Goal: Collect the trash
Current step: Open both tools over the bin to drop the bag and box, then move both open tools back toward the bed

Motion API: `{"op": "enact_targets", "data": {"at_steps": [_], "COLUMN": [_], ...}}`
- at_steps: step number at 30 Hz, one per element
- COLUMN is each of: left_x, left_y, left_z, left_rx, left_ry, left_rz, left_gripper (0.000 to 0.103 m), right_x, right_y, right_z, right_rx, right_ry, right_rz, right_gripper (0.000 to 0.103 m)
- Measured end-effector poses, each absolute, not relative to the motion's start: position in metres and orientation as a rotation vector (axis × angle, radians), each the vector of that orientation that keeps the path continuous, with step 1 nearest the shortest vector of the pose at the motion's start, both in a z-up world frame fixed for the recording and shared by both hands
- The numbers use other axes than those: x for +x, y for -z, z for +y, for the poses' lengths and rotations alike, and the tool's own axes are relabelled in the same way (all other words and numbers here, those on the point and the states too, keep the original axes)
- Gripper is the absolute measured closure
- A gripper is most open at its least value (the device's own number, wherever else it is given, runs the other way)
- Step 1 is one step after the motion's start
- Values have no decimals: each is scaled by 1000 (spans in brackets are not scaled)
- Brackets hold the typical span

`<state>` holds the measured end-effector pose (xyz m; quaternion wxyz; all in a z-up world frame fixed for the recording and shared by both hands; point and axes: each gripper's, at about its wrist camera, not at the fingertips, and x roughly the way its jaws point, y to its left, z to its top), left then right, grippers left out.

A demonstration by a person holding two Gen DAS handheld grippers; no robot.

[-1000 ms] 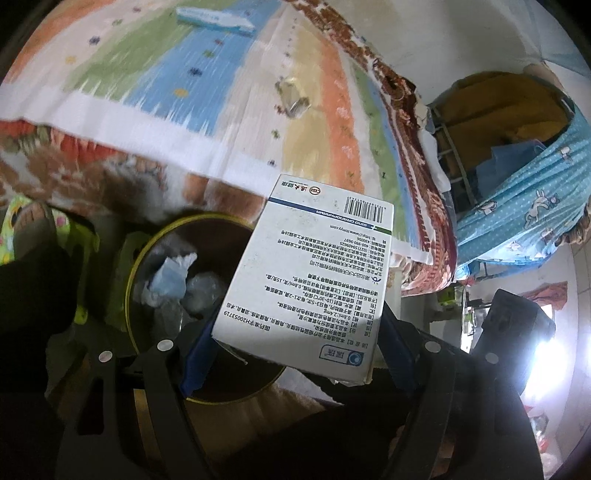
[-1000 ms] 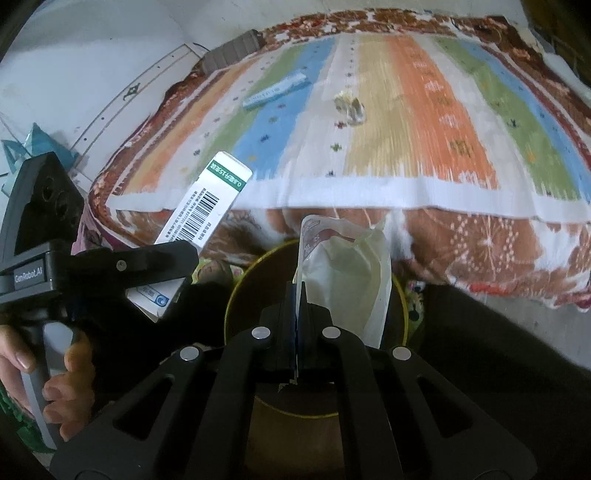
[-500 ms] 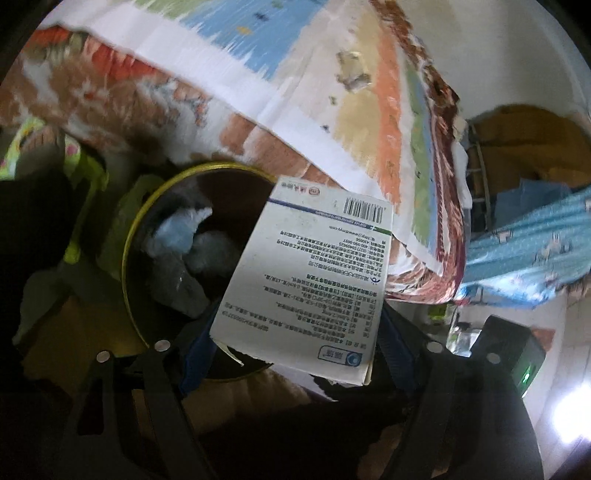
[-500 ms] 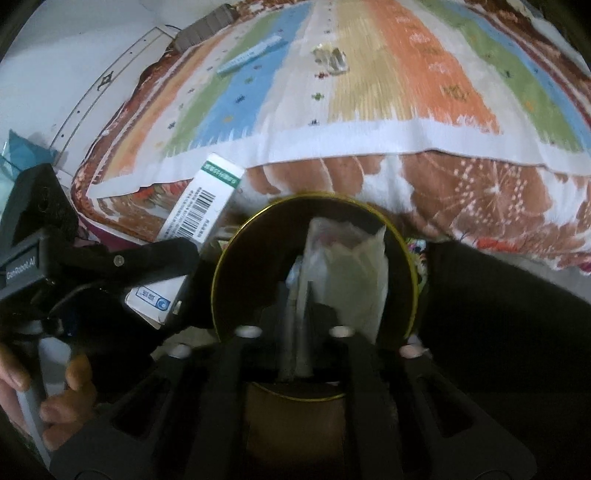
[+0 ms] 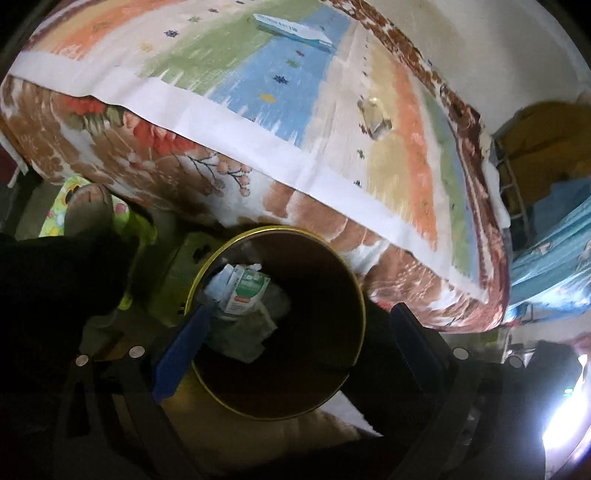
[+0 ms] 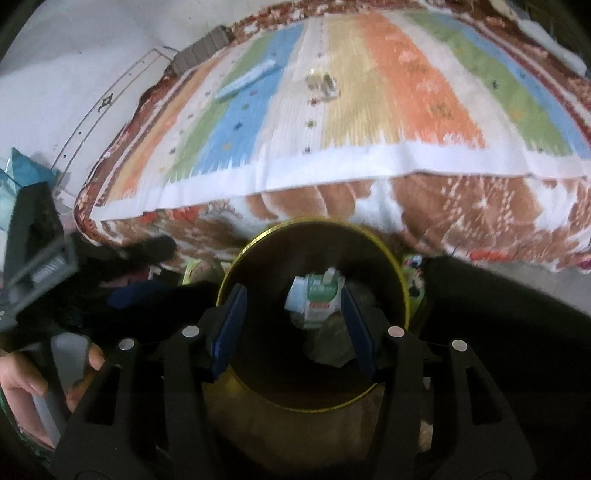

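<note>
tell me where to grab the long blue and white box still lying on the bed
Grip the long blue box across its narrow width near the middle, coming straight down from above. It lies flat on the striped blanket, so only its two long side edges give the open fingers parallel faces to close on.

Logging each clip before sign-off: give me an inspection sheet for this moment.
Surface: striped bedspread over a floral quilt.
Job's things: bin on the floor by the bed, holding a green-and-white carton and crumpled wrappers; blue box and clear wrapper lie on the bed.
Clutter: green stool beside the bin.
Grippers: left hand-held gripper and right hand-held gripper open, empty, above the bin.
Cables: nothing seen.
Surroundings: white wall, blue curtain.
</note>
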<state>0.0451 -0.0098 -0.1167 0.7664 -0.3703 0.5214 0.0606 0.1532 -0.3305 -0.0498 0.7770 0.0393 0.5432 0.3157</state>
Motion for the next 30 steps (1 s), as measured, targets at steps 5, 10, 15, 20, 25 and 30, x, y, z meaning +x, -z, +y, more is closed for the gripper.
{"op": "enact_targets", "data": {"at_steps": [5, 10, 15, 20, 25, 30], "left_x": [49, 50, 71, 86, 104, 126], "left_y": [107, 85, 59, 38, 18, 12], "left_z": [-13, -7, -5, 8, 10, 18], "left_rx": [-712, -627, -487, -430, -381, -277], "left_ry": [-142, -203, -197, -257, -167, -234], "left_rz": [1119, 1043, 1015, 955, 941, 935], "left_gripper": [7, 6, 6, 6, 6, 6], "right_x": [158, 167, 180, 194, 206, 224], "right_y": [42, 31, 18, 5, -3, -11], "right_z": [-333, -333, -331, -328, -318, -303], "right_rx": [94, 77, 70, 67, 32, -33], "right_ry": [-680, -674, -685, -689, -705, -696], "right_rz": [1147, 1110, 1079, 1051, 1033, 999], "right_gripper": [51, 43, 40, 25, 15, 9]}}
